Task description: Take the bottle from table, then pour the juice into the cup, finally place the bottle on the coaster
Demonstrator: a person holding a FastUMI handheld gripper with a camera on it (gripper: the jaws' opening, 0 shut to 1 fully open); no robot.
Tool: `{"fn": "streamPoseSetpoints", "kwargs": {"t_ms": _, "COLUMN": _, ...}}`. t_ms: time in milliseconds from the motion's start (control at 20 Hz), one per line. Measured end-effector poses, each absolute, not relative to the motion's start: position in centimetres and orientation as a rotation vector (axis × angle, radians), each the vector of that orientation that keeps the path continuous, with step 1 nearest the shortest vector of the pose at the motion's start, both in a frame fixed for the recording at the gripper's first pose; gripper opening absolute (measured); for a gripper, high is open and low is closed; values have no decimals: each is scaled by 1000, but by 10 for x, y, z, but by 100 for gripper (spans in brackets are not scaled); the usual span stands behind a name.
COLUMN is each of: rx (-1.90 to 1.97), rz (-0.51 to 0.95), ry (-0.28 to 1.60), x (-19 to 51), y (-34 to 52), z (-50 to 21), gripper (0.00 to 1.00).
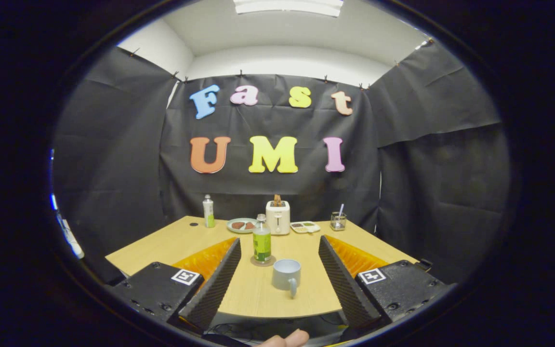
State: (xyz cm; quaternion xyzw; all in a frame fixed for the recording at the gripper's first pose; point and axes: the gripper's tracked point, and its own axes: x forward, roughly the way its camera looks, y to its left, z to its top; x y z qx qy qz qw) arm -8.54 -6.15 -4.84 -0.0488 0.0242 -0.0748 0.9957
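Your gripper [280, 262] is spread wide, holding nothing, its 2 fingers flanking the scene. The clear plastic bottle with a green label [261, 239] stands upright on a round coaster [262, 261], long axis vertical, cap up, so pouring looks finished. The grey mug [286, 275] sits just beside it, handle toward you.

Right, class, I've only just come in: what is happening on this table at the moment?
A person's hand-held gripper hovers with its fingers open, holding nothing. Between and just ahead of them stands a cup. Just beyond it the juice bottle stands upright on the coaster. A toaster sits further back.
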Motion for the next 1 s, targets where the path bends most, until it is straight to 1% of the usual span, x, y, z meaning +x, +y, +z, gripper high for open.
{"fn": "streamPoseSetpoints", "kwargs": {"t_ms": 300, "rx": -160, "rz": -165, "ry": 3, "x": -92, "y": -50, "z": -41, "gripper": 100}}
{"fn": "streamPoseSetpoints", "kwargs": {"t_ms": 1000, "rx": -108, "rz": -148, "ry": -18, "x": -96, "y": -51, "z": -32, "gripper": 100}}
